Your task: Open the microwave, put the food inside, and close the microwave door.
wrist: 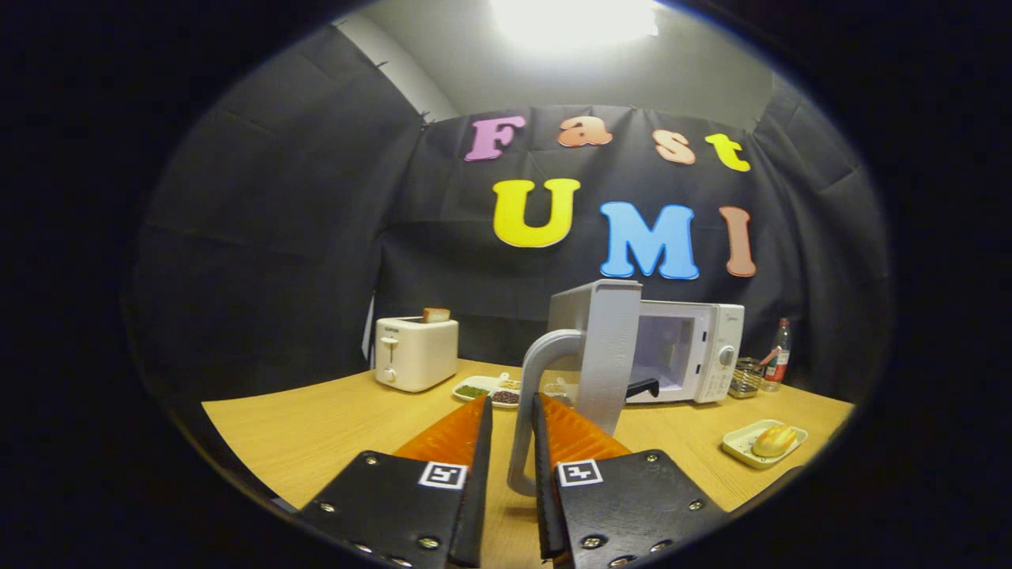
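Between gripper (512, 411) fingers: door handle (531, 395), microwave (696, 356) open.

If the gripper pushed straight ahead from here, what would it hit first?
The gripper has its jaws around the door handle; straight on, it likely meets the open microwave door first, though depth is unclear.

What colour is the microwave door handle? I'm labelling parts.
Light grey, seen in the gripper view: the handle sits between the gripper fingers.

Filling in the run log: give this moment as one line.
step: opening door | gripper: shut on door handle | microwave: door swung open | bread on dish: still on table
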A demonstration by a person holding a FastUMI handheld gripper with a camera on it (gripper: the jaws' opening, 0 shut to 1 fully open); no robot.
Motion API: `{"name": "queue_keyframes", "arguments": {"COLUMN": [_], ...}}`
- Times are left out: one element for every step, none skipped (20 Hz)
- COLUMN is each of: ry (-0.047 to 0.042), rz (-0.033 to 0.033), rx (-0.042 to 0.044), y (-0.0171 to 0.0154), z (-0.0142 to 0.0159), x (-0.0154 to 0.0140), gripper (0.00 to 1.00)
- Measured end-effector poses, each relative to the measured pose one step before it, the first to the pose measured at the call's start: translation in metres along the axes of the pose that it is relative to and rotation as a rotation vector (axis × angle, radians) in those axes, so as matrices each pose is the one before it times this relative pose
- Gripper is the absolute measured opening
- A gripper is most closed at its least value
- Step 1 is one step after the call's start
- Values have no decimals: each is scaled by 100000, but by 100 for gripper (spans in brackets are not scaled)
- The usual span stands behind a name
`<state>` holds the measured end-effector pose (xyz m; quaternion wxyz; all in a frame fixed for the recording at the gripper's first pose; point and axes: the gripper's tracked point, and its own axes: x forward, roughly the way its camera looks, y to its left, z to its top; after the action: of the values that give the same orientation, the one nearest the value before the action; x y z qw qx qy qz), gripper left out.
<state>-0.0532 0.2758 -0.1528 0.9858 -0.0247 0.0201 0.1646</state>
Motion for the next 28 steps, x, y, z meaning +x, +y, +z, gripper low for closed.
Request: {"name": "queue_keyframes", "arguments": {"ry": [-1689, -1326, -1361, -616, -703, -73, 970, 1079, 1651, 2555, 2917, 2253, 1780, 2382, 3179, 3867, 4034, 4039, 4479, 4292, 4190, 4072, 3372, 2237, 1496, 1317, 1341, 1810], "rz": [4829, 3936, 2734, 843, 143, 460, 738, 873, 879, 738, 395, -244, -1235, -1134, -1902, -2357, -2677, -2665, -2315, -1718, -625, -467, -700, 173, -264, -1189, -1205, -894], "rx": [-3550, -4010, -3192, -1956, -255, 702, 1175, 1480, 1346, 1167, 1275, 1830, 1999, 1383, 1215, 665, 469, 742, 1290, 1828, 2163, 2585, 3043, 2548, 1895, 1297, 882, 665], "y": [873, 346, 176, -413, -561, -628, -613, -915, -976, -1300, -1501, -1862, -1944, -2208, -2311, -2666, -2672, -2780, -2552, -2436, -1940, -1749, -1662, -1169, -1024, -1053, -895, -650], "z": [274, 247, 139, 141, 37, 64, -110, -35, -185, -483, -693, -701, -707, -946, -1096, -1291, -1160, -1150, -1447, -1292, -1022, -961, -828, -437, -385, -254, -370, -428], "x": [-589, -1113, -707, -882, -701, -671, -395, -434, -525, -404, -466, -378, -327, -125, -145, -251, 0, 14, 118, 214, 265, 243, 207, 295, 332, 304, 409, 309], "gripper": [47, 57, 76, 79, 80, 80, 80, 80, 80, 80, 80, 81, 81, 80, 80, 80, 81, 81, 81, 81, 81, 81, 81, 81, 81, 81, 81, 81]}}
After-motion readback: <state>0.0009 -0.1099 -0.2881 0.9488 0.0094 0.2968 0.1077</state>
